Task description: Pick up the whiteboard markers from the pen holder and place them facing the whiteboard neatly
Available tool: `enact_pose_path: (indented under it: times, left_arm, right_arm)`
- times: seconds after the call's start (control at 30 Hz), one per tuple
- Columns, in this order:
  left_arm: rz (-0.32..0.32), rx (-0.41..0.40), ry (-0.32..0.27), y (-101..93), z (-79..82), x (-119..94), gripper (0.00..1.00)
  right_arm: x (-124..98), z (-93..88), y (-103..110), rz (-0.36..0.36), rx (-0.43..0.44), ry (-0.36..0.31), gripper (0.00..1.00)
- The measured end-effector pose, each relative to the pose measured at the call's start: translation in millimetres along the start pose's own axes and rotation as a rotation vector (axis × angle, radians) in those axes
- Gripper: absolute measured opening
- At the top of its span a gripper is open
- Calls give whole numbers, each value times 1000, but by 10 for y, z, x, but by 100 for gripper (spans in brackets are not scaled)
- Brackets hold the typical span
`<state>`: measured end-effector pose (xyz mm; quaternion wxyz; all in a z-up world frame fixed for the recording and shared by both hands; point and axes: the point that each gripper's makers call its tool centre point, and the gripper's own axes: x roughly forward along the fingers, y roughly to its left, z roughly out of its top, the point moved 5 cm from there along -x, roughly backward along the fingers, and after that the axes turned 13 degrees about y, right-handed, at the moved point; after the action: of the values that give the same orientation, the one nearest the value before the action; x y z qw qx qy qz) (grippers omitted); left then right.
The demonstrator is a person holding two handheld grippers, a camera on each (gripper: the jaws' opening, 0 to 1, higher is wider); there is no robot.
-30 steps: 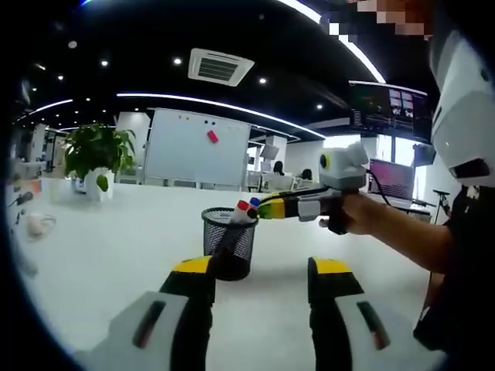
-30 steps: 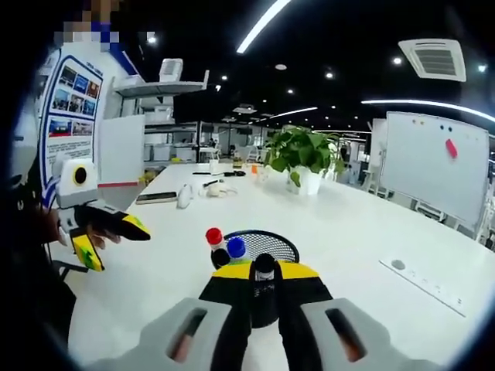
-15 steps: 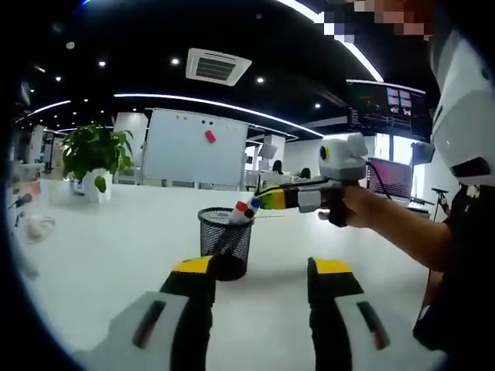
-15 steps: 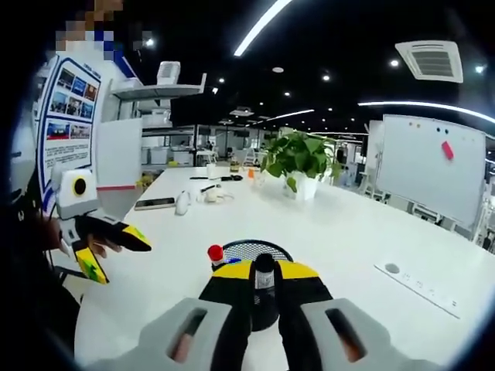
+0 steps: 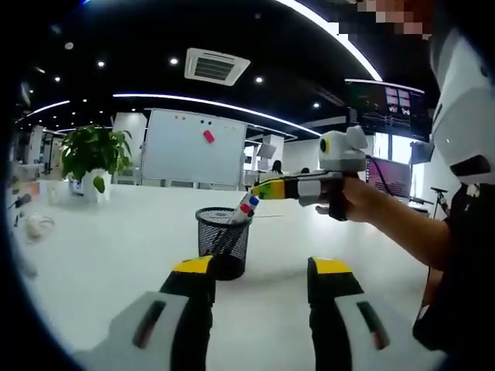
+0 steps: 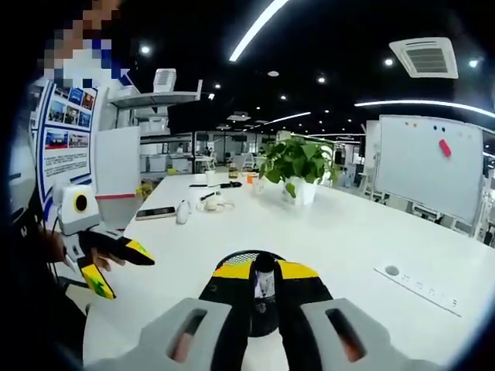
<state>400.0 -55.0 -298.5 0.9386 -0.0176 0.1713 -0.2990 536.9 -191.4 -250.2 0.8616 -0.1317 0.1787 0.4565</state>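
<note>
A black mesh pen holder point(image 5: 223, 241) stands on the white table point(image 5: 100, 255), with red- and blue-capped markers point(image 5: 249, 205) leaning out of it. Just in front of the holder, my left gripper point(image 5: 261, 272) is open with nothing between its jaws. My right gripper point(image 5: 261, 189) reaches in from the right, above the holder. In the right gripper view my right gripper point(image 6: 265, 269) is shut on a black marker point(image 6: 265, 284), lifted over the holder's rim point(image 6: 232, 259). The left gripper point(image 6: 108, 263) hangs open at the left there. The whiteboard point(image 5: 192, 147) stands beyond the table.
A potted plant point(image 6: 298, 158) stands on the table, with a phone point(image 6: 155, 212) and small items point(image 6: 209, 202) near it. A socket strip point(image 6: 418, 282) is set into the table's right side. The whiteboard point(image 6: 433, 166) is far right. A person's hand point(image 5: 363, 205) holds the right gripper.
My right gripper has risen with the black marker, up from the holder. The red and blue caps have dropped out of sight behind its jaws. My left gripper has stayed put.
</note>
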Motion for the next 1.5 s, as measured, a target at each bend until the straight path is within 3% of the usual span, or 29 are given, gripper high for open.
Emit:
enact_pose_path:
  times: [0.53,0.93,1.5]
  left_arm:
    - [-1,7,-1,-5,6,-6,49]
    - [-3,24,-1,-52,34,-20,49]
    - [-27,43,2,-125,82,31,49]
  right_arm:
    - [-82,147,2,-10,2,-14,13]
    - [-118,168,7,-9,50,-32,13]
    - [-192,253,1,-12,37,-52,13]
